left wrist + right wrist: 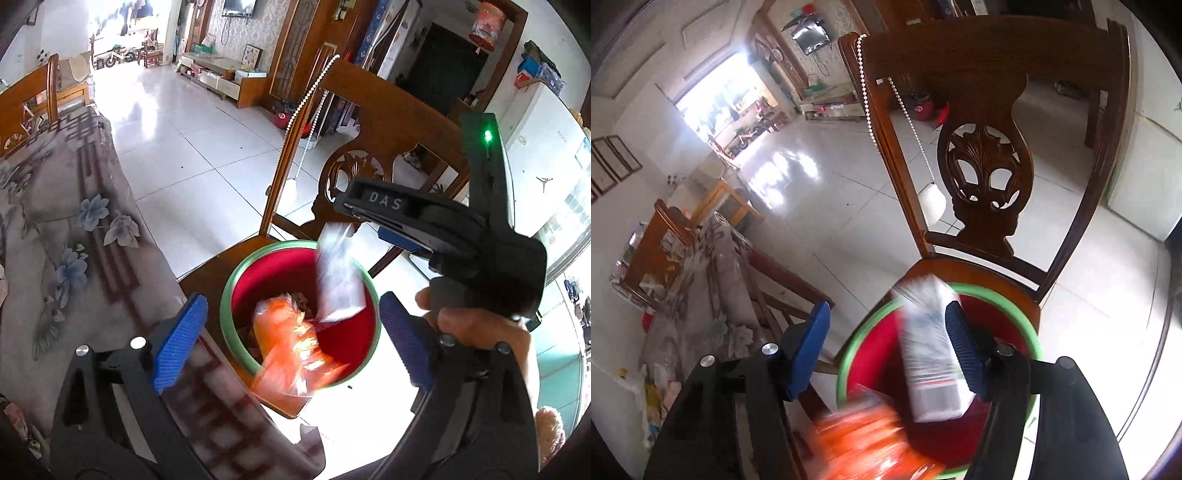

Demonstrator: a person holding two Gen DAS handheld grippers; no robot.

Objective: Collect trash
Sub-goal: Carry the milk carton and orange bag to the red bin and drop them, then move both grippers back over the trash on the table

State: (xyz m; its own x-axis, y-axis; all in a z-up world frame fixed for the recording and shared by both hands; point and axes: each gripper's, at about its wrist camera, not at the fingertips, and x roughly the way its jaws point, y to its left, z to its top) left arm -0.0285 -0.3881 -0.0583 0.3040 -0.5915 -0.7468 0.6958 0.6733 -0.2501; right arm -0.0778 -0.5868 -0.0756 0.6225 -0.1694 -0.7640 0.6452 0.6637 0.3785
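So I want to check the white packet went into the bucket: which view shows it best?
The left wrist view: the white packet shows whole, tipped over the red bucket. The right wrist view shows it closer but blurred, partly behind a claw finger.

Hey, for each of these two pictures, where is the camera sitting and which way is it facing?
Left wrist: on the left gripper, angled down at the red bin on the chair; its blue fingers, the right gripper and a hand show.
Right wrist: on the right gripper, angled down at the bin; only its own fingers show.
Shared: bin, chair, orange wrapper, white packet.
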